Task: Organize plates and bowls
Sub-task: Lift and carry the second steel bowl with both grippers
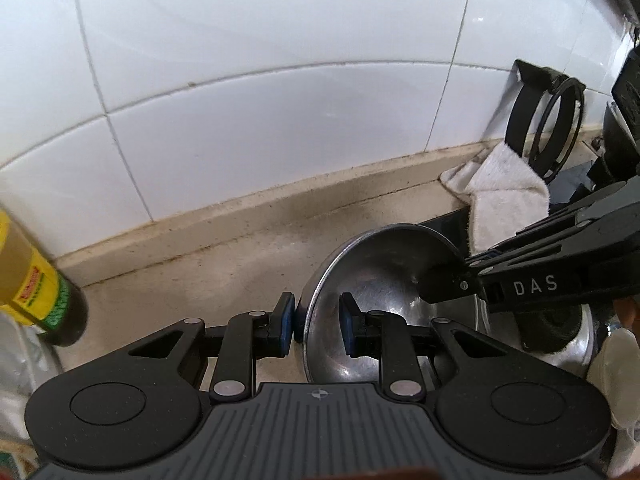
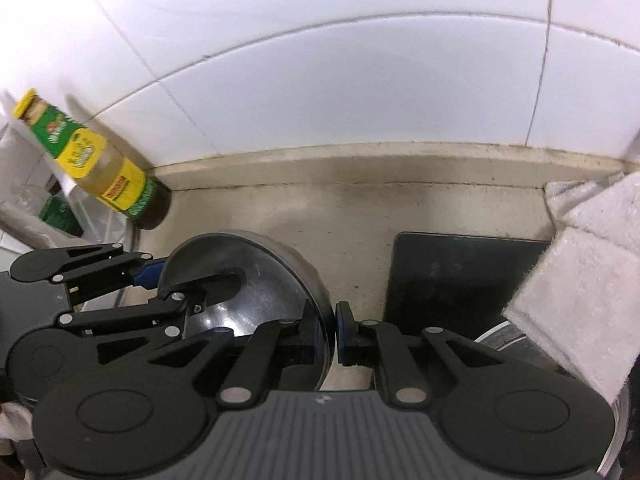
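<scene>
A steel bowl [image 1: 384,268] sits tilted over the beige counter; it also shows in the right wrist view [image 2: 256,280]. My left gripper [image 1: 317,326] straddles its left rim with a gap still showing at the inner pad, so it reads as open. My right gripper [image 2: 328,334] is shut on the bowl's right rim, one pad inside and one outside. The right gripper also shows in the left wrist view [image 1: 444,280], and the left gripper in the right wrist view [image 2: 160,280].
A yellow-and-green bottle [image 2: 92,160] stands at the left by the white tiled wall [image 1: 280,80]. A white cloth [image 1: 504,196] and a black slab [image 2: 464,276] lie at the right. A second steel rim [image 2: 624,420] shows at the lower right.
</scene>
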### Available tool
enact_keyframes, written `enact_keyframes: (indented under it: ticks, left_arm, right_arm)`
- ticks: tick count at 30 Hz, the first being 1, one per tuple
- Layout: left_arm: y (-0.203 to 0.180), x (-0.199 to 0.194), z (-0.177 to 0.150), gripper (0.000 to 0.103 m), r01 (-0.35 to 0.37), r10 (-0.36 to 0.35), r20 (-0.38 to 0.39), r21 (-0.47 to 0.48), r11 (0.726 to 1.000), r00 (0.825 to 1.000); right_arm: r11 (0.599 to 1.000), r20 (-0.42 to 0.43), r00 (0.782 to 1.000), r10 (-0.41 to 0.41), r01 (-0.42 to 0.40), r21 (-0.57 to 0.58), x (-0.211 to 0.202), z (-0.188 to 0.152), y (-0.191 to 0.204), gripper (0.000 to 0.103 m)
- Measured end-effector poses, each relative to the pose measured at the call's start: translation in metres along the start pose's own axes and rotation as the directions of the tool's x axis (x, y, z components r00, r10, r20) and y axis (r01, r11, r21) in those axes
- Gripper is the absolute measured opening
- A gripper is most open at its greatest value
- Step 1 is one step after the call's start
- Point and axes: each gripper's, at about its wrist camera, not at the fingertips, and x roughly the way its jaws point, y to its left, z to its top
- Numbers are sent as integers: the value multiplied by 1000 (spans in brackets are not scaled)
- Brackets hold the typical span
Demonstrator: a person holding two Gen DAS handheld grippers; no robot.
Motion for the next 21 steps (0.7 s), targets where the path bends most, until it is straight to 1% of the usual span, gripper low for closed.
enact_keyframes:
  ticks: [8, 12, 16, 19, 21]
  left_arm:
    - [8, -58, -28, 32, -7, 8, 49, -11, 1000, 999]
    - [12, -85, -49, 33, -9, 10, 60, -13, 1000, 998]
    - [14, -94, -73, 34, -5, 6, 32, -8, 1000, 999]
    - [18, -95, -89, 34, 11, -11, 4, -21, 1000, 1000]
    - [20, -95, -97, 34, 7, -7, -6, -18, 1000, 1000]
  right_arm:
    - [998, 18, 1000, 16, -15, -58, -30, -17, 41, 11]
    - [995, 2, 999, 38, -38, -89, -43, -35, 68, 11]
    - [992, -32, 999, 42, -45, -116, -45, -57, 85, 11]
    - [992, -74, 996, 45, -53, -113, -38, -69, 94, 11]
    - [992, -96, 995, 41, -52, -118, -32, -76, 100, 11]
